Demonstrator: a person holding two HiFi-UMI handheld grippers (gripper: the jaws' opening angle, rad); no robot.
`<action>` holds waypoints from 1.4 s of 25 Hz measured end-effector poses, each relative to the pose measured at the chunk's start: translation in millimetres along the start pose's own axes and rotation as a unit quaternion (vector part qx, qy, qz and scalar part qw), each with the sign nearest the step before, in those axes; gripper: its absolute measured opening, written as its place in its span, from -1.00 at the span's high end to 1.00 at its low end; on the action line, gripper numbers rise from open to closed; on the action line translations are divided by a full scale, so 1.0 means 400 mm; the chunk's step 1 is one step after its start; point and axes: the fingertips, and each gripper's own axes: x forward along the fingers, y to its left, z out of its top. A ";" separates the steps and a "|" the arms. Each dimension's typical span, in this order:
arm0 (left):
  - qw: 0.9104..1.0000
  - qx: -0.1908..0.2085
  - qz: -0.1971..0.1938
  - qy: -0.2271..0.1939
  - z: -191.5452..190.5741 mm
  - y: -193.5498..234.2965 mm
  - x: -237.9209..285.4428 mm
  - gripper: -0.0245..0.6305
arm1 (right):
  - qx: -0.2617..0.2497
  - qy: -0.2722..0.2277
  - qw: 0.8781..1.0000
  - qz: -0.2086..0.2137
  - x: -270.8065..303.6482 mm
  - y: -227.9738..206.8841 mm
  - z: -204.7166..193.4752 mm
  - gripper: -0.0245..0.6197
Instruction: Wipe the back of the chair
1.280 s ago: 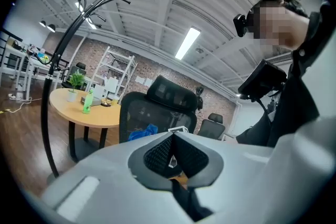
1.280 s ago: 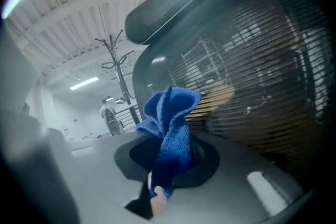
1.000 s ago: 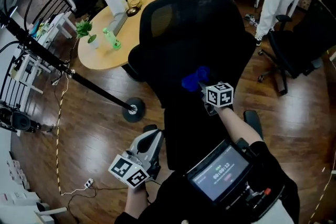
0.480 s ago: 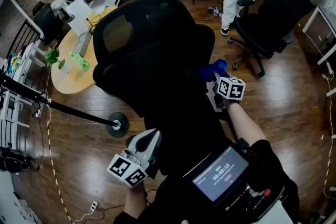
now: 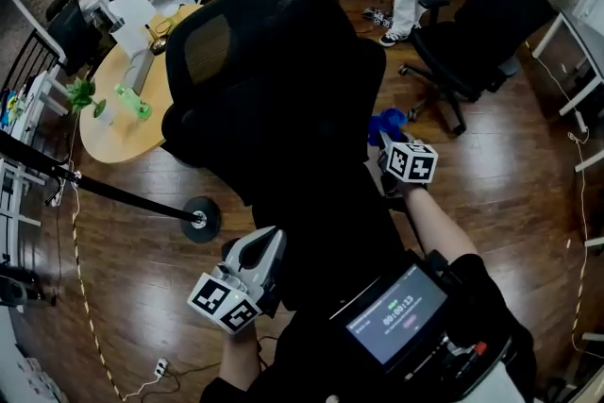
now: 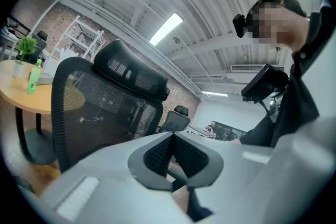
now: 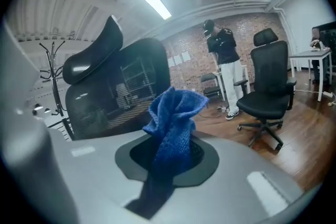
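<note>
Black mesh chair [image 5: 283, 90]: back turned toward the person. Right gripper [image 7: 170, 157]: at the chair back's right edge, jaws clamped on a bunched blue cloth [image 7: 176, 113]. Left gripper [image 6: 175, 160]: low behind the chair's left side, jaws together, nothing between them.

Black mesh-backed chair [image 5: 283, 90] stands upright — bunched blue cloth [image 5: 386, 124] beside its backrest.

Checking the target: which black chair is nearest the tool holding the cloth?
The big mesh-backed chair at centre; the right tool and cloth are beside it, the other chairs stand farther off.
</note>
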 end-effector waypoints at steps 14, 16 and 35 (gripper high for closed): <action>0.985 -0.025 0.157 -0.059 -0.016 0.113 -0.297 0.91 | -0.056 0.146 0.972 0.176 0.211 0.514 -0.335 0.75; 0.982 -0.027 0.176 -0.066 -0.020 0.121 -0.336 0.91 | -0.068 0.159 0.964 0.201 0.221 0.585 -0.373 0.75; 0.950 -0.039 0.296 -0.094 -0.060 0.112 -0.580 0.91 | -0.115 0.218 0.865 0.436 0.111 1.115 -0.609 0.75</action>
